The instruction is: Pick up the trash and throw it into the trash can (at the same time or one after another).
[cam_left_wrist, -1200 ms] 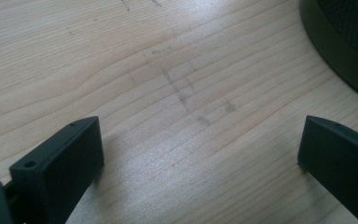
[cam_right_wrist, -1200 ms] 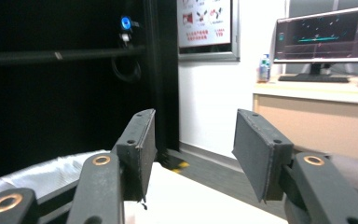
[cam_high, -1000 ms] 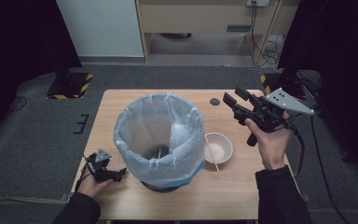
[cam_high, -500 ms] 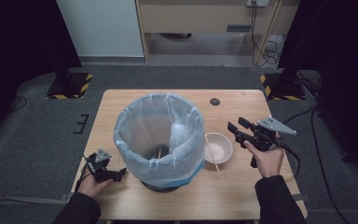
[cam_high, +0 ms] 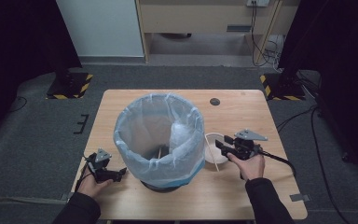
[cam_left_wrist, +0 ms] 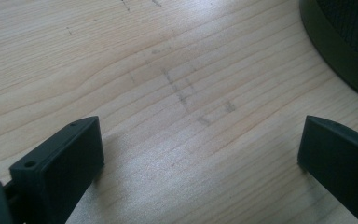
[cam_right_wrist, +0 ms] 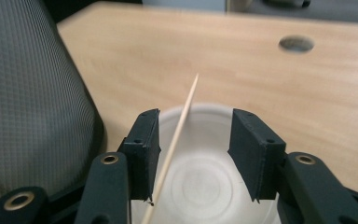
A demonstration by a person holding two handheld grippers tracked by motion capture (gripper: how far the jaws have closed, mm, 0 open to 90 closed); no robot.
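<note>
The right gripper (cam_right_wrist: 195, 154) hangs low over a white bowl (cam_right_wrist: 205, 186), its jaws about half apart and just closing in, with a thin wooden skewer (cam_right_wrist: 177, 140) standing between them. In the right gripper view the skewer lies across the bowl and runs up close along the inner face of the left-hand jaw; whether that pad touches it cannot be told, and the other pad is clearly off it, so nothing is gripped. The skewer's far tip reaches past the bowl's rim onto the wooden table (cam_right_wrist: 242, 79). Just beside the gripper on its left stands the dark mesh bin (cam_right_wrist: 32, 93), lined with a pale bag (cam_high: 158, 135).

Beyond the bin, the left gripper (cam_left_wrist: 200, 154) rests low over bare tabletop, jaws wide and empty, the bin's base (cam_left_wrist: 335, 51) near its right-hand jaw.
</note>
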